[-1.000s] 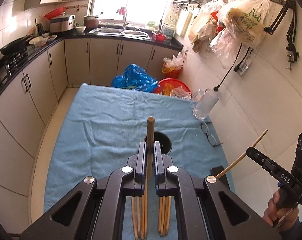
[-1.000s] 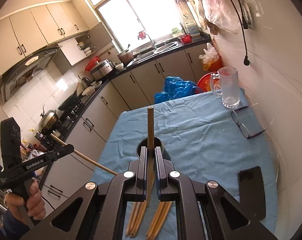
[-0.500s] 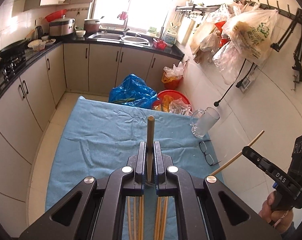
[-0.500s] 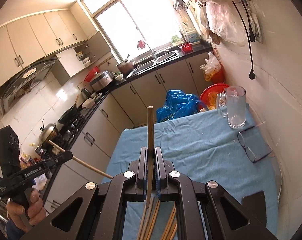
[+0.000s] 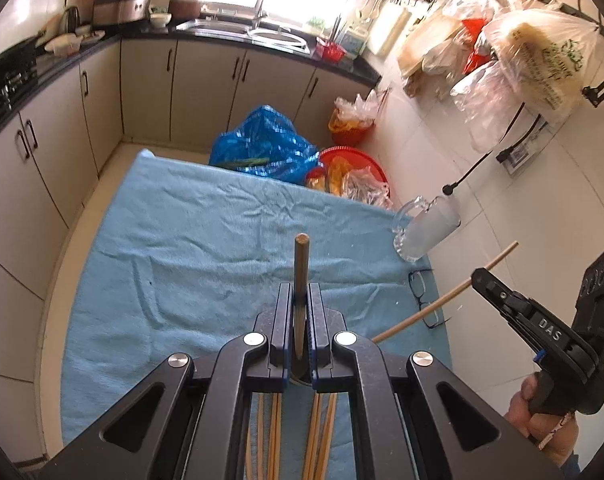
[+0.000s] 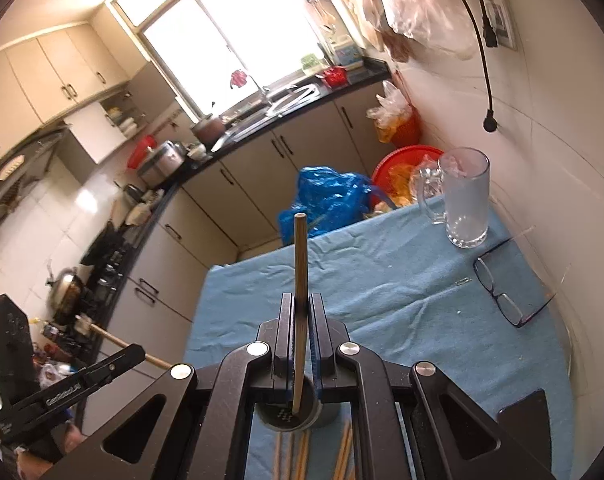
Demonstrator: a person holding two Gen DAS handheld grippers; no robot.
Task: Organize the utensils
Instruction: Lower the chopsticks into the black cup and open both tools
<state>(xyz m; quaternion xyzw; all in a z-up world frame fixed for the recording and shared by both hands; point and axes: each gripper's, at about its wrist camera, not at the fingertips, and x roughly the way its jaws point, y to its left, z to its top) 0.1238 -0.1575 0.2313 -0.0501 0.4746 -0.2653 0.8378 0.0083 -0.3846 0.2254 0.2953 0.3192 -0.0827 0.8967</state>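
Observation:
In the left wrist view my left gripper (image 5: 301,294) is shut on a wooden chopstick (image 5: 301,268) that stands upright between its pads. A sliver of the dark round holder (image 5: 300,376) shows under the jaws. My right gripper (image 6: 300,302) is shut on a second upright chopstick (image 6: 300,256), whose lower tip hangs over the holder's (image 6: 328,416) mouth. Each view shows the other gripper at its side, the right gripper (image 5: 478,276) and the left gripper (image 6: 141,354), each clamping its stick. Several loose chopsticks (image 5: 275,432) lie on the blue towel (image 5: 205,248) beneath.
A glass mug (image 6: 466,200), a pair of glasses (image 6: 498,296) and a black phone (image 6: 526,420) lie along the table's right side by the tiled wall. Beyond the far edge are a blue bag (image 5: 261,148) and a red basin (image 5: 354,160). Cabinets line the left.
Both grippers have moved forward along the table, each still clamping its chopstick. The holder, earlier ahead of the jaws, now sits under them in both views.

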